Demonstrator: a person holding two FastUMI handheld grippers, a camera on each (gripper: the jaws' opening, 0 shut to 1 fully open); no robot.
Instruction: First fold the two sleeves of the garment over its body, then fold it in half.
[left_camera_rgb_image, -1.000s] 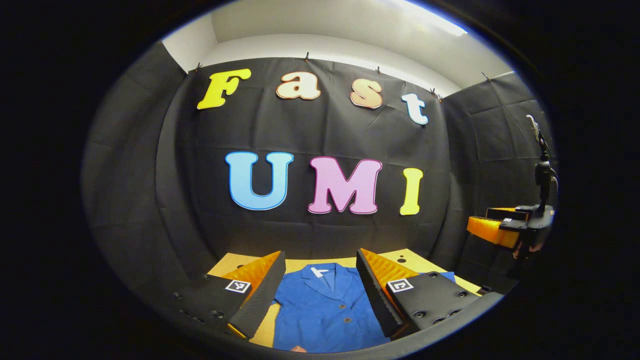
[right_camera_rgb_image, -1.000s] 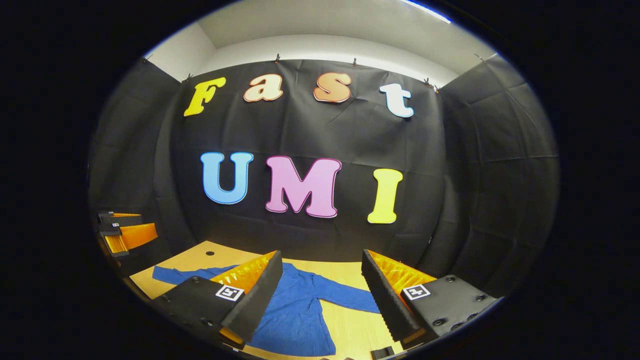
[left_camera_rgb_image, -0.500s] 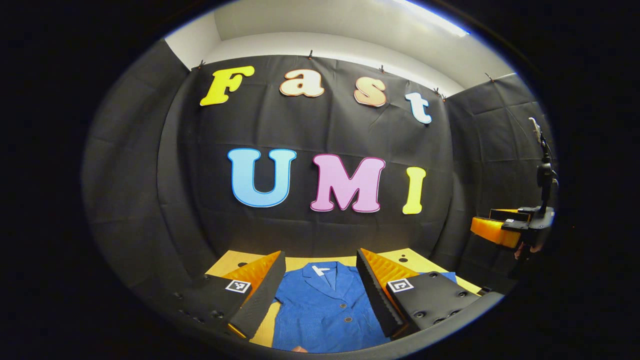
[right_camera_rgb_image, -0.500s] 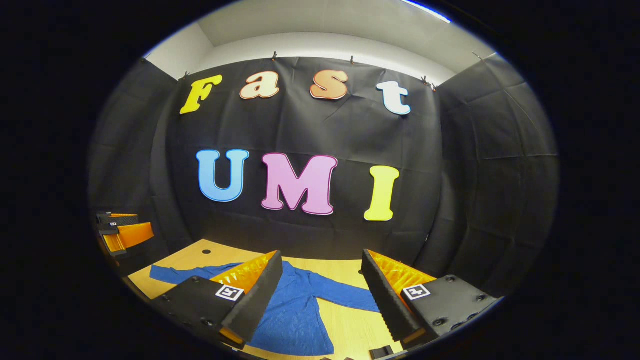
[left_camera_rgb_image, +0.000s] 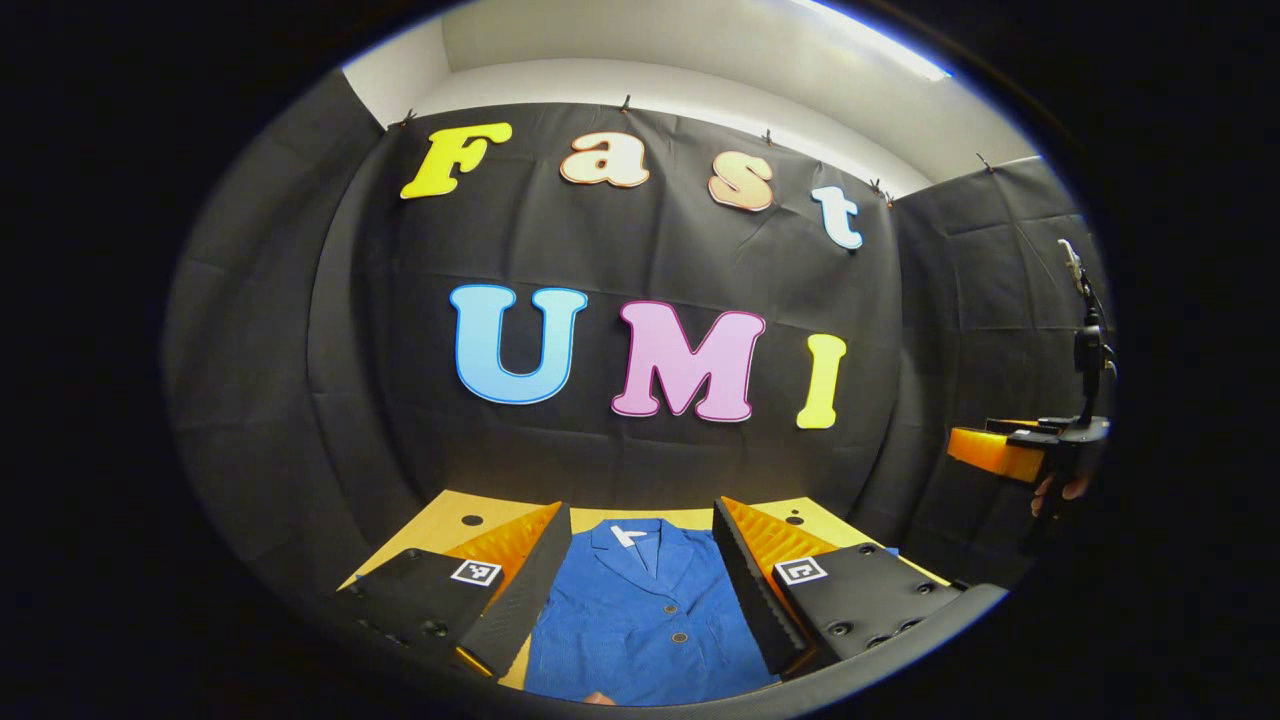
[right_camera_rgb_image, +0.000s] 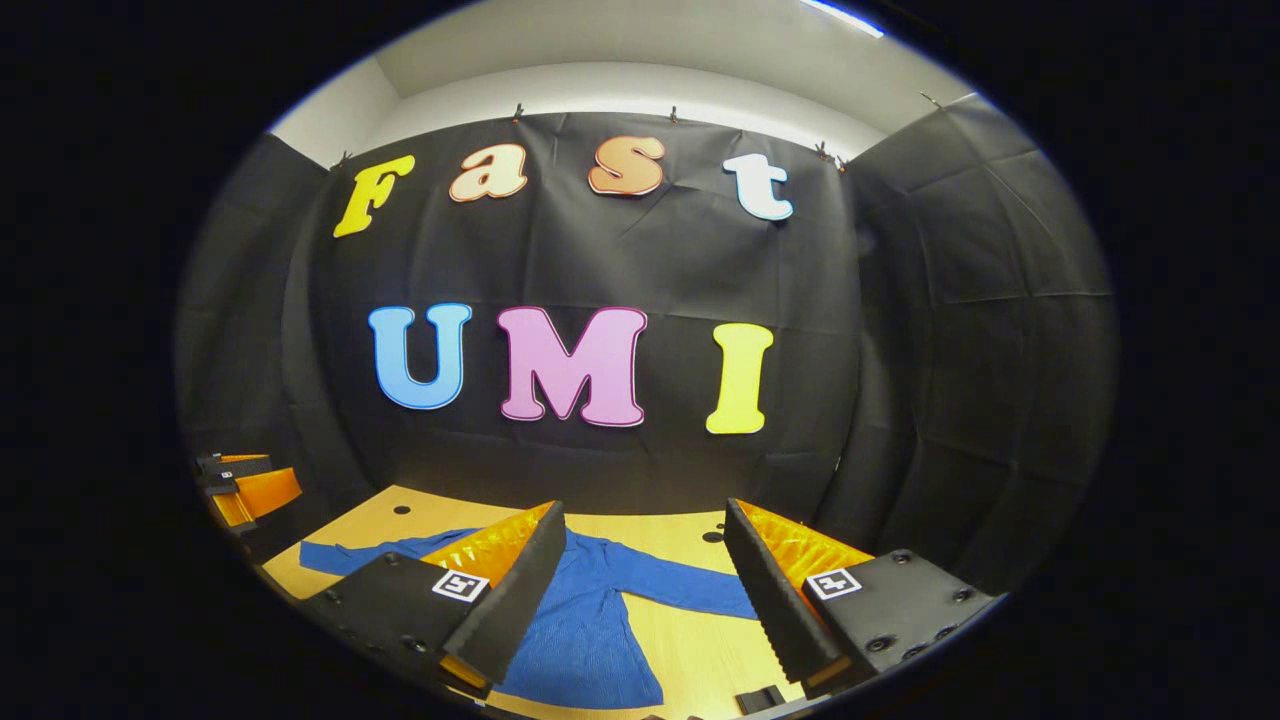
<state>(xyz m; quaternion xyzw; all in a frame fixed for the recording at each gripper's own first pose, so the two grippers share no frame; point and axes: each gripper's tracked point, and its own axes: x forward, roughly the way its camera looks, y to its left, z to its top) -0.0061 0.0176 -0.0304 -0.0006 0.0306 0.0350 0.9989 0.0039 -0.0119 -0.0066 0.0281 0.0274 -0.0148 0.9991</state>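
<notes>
A blue buttoned jacket (left_camera_rgb_image: 640, 610) lies flat on the wooden table (left_camera_rgb_image: 450, 515), collar at the far end. My left gripper (left_camera_rgb_image: 640, 510) hovers open above its chest, nothing between the fingers. In the right gripper view the jacket (right_camera_rgb_image: 590, 630) is spread out, with one sleeve (right_camera_rgb_image: 690, 592) running right and the other sleeve (right_camera_rgb_image: 345, 552) running left. My right gripper (right_camera_rgb_image: 642, 505) hangs open over the right sleeve and side, clear of the cloth. The left gripper view shows the right gripper (left_camera_rgb_image: 1005, 452) far right, held by a hand (left_camera_rgb_image: 1060, 490). The left gripper (right_camera_rgb_image: 245, 485) appears at the right gripper view's far left.
Black cloth walls close the booth behind and on both sides of the table (right_camera_rgb_image: 700, 650). Small round holes (right_camera_rgb_image: 712, 537) mark the tabletop near the back. A small black block (right_camera_rgb_image: 760, 698) sits at the table's near edge.
Both cameras have shifted slightly: more of the table's far left shows in the left gripper view, and the right gripper view has swung a little to the right. Both grippers stay open; the jacket has not moved.
</notes>
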